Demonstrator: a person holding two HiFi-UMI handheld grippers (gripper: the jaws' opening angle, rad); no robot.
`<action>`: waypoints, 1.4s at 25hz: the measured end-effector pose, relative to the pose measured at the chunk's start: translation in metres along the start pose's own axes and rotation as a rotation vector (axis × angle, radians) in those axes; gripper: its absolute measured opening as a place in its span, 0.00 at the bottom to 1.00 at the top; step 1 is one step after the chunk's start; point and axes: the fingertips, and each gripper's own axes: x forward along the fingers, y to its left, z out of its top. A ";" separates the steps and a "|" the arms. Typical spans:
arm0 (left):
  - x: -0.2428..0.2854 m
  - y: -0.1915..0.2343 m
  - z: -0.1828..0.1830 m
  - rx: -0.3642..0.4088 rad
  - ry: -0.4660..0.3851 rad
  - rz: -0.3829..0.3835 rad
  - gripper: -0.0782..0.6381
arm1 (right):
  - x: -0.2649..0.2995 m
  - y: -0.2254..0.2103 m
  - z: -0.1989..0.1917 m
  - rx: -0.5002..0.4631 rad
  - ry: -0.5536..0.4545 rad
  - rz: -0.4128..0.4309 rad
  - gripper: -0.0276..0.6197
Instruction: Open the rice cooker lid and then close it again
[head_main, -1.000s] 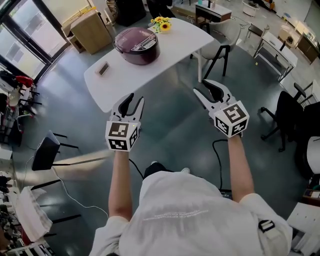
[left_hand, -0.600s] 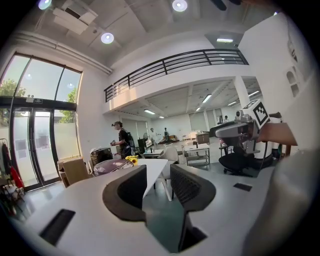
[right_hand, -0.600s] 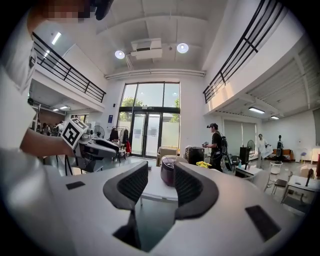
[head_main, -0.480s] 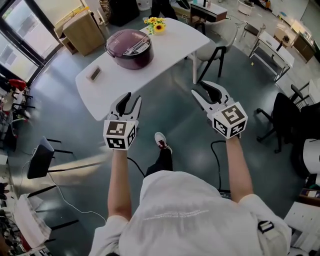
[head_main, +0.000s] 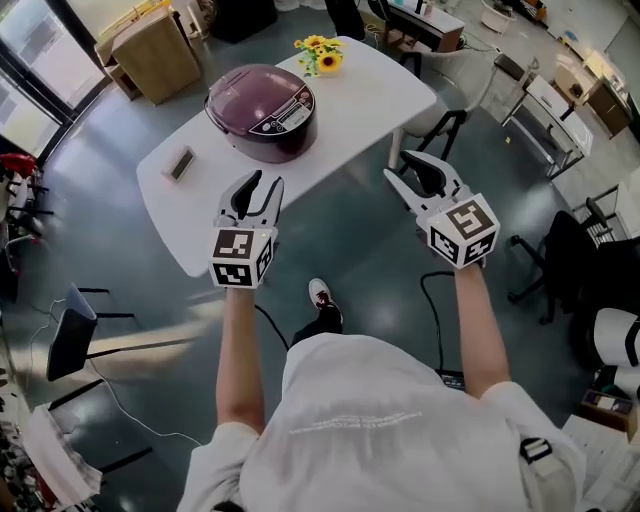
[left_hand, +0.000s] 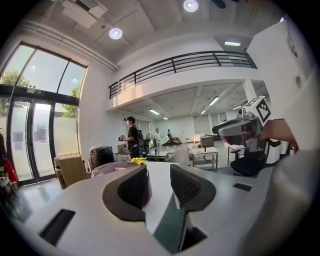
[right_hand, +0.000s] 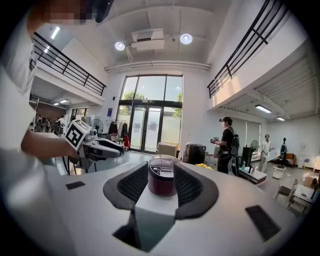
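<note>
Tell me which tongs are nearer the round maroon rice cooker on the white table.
Left. The left tongs hover at the table's near edge, facing the round maroon rice cooker; the right tongs hang farther off to its right, over the floor.

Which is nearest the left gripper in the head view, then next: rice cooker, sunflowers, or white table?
1. White table: its near edge lies right by the left gripper.
2. Rice cooker: mid-table, ahead of the jaws.
3. Sunflowers: the table's far end.

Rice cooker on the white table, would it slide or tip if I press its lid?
The rice cooker looks squat and wide, so tipping seems unlikely. Its rounded glossy shell may be slippery. On the smooth table, it might slide a little.
</note>
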 end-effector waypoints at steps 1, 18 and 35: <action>0.009 0.011 -0.001 -0.003 0.005 0.001 0.33 | 0.015 -0.004 0.002 0.002 0.005 0.005 0.29; 0.114 0.110 -0.031 -0.060 0.086 -0.013 0.33 | 0.159 -0.053 -0.013 0.026 0.091 0.051 0.29; 0.208 0.087 -0.054 0.017 0.295 -0.059 0.33 | 0.205 -0.108 -0.052 0.037 0.149 0.209 0.28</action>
